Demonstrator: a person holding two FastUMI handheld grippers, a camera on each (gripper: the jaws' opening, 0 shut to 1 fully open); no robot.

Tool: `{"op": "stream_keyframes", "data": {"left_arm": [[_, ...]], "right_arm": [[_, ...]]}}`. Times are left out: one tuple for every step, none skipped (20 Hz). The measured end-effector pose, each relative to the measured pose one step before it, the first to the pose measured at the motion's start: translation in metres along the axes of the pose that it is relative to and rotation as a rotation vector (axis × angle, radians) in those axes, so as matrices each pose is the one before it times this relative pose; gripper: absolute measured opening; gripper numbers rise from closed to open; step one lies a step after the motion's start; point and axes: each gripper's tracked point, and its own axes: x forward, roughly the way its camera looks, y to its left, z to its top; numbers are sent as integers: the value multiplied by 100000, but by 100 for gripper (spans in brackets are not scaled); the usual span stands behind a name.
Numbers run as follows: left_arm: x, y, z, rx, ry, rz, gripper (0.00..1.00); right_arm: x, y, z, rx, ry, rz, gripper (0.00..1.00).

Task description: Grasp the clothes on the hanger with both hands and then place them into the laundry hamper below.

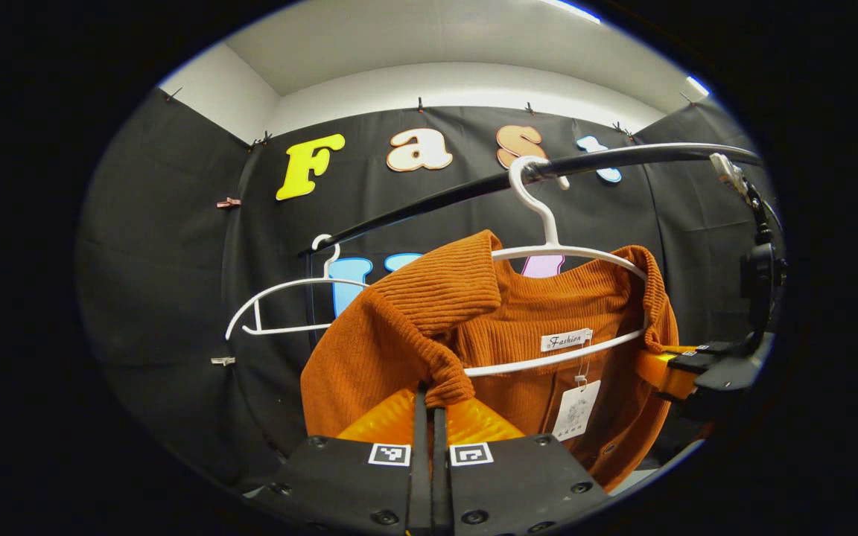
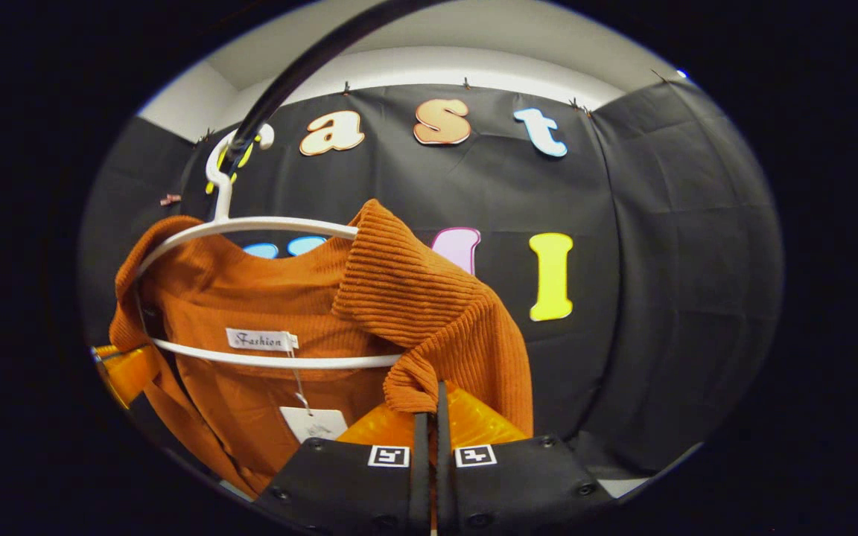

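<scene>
At frame centre, the rust-orange ribbed knit sweater [image 1: 548, 313] hangs on a white plastic hanger [image 1: 555, 253] from the black rail [image 1: 436, 205], each shoulder pinched by a clenched hand-held gripper: left [image 1: 429, 398], right [image 2: 429, 398].

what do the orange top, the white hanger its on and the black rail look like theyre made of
Orange top: ribbed knit, likely wool or acrylic; matte, with fine raised ribs and soft folds where both grippers pinch it.
White hanger: probably plastic or coated wire; thin, smooth, evenly white with a slight sheen.
Black rail: likely painted or coated metal tube; a bright highlight runs along its glossy round surface.
</scene>
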Motion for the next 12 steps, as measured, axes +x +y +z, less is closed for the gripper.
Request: {"op": "stream_keyframes", "data": {"left_arm": [[-74, 204, 264, -127, -227, 547, 5], [109, 227, 315, -282, -334, 135, 5], [334, 126, 53, -277, 57, -198, 5], [393, 249, 99, -267, 485, -474, 5], [262, 230, -399, -473, 1254, -1074, 5], [97, -70, 19, -1066, 1036, -1587, 5], [114, -147, 104, -899, 1348, -2480, 5], [271, 20, 11, 131, 1932, -1815, 5], [136, 270, -135, 738, 1719, -1050, 5], [110, 159, 160, 212, 1547, -841, 4], [60, 18, -60, -1053, 2042, -1664, 5], [155, -158, -43, -1993, 3251, -2131, 5]], "right_arm": [[140, 504, -801, 7123, 4440, 5261, 8], [233, -99, -593, 6105, 3088, 2176, 8], [368, -80, -221, 5161, 3051, 2642, 4], [-77, 47, -11, 3751, 3370, 2066, 4], [-333, 475, -44, 3618, 3645, 2665, 4], [-268, 456, 81, 2540, 3643, 2109, 4], [-297, 150, 45, 822, 3335, 1483, 4], [-258, 165, 146, -515, 2489, 770, 4], [-365, 130, 155, -1552, 2087, 393, 4], [-374, 192, -10, -1220, 2091, 729, 4], [-504, 115, -13, -157, 1926, 577, 4], [-271, 119, 397, 590, 612, 729, 4]]}}
